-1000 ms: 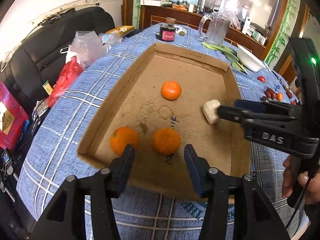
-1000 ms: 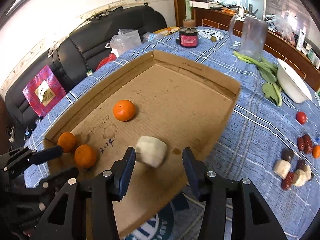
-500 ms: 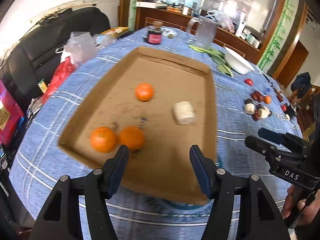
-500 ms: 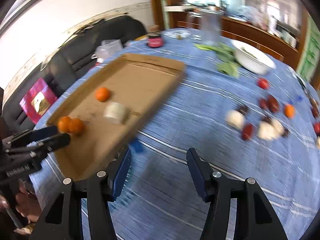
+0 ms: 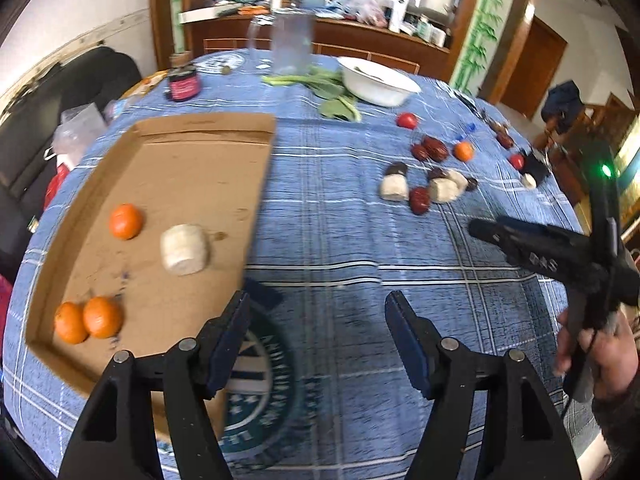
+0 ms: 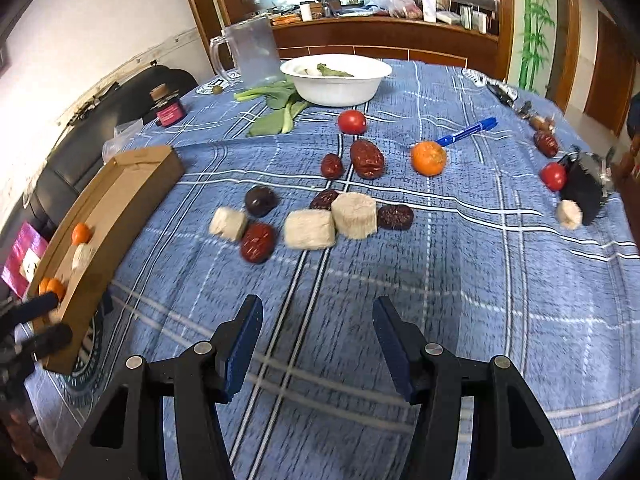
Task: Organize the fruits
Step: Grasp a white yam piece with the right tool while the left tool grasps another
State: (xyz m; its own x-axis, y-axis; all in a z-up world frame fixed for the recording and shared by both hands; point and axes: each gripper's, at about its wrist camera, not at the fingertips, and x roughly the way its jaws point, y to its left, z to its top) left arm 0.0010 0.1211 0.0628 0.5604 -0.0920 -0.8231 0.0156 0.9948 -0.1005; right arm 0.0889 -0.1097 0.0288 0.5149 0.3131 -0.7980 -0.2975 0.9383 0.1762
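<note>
A cardboard tray (image 5: 200, 124) at the left of the blue checked table holds three oranges (image 5: 125, 221) (image 5: 102, 317) (image 5: 70, 322) and a white chunk (image 5: 185, 249). My left gripper (image 5: 318, 304) hangs over bare cloth just right of the tray, its jaws opening with nothing between them. My right gripper (image 6: 317, 306) is open and empty above the cloth, short of a loose cluster: white chunks (image 6: 310, 229) (image 6: 354, 215) (image 6: 228, 223), red dates (image 6: 366, 159) (image 6: 258, 242), an orange (image 6: 428, 158) and tomatoes (image 6: 352, 122) (image 6: 553, 176).
At the back stand a white bowl (image 6: 336, 80), leafy greens (image 6: 276, 108), a clear pitcher (image 6: 252, 54) and a small jar (image 6: 168, 110). A blue marker (image 6: 466, 132) lies by the loose orange. A black sofa (image 5: 24, 152) lies beyond the table's left edge.
Both grippers have swung right, away from the tray and over the cloth. The white chunk that was at the right gripper's tips now lies in the tray. Both pairs of jaws stand wider.
</note>
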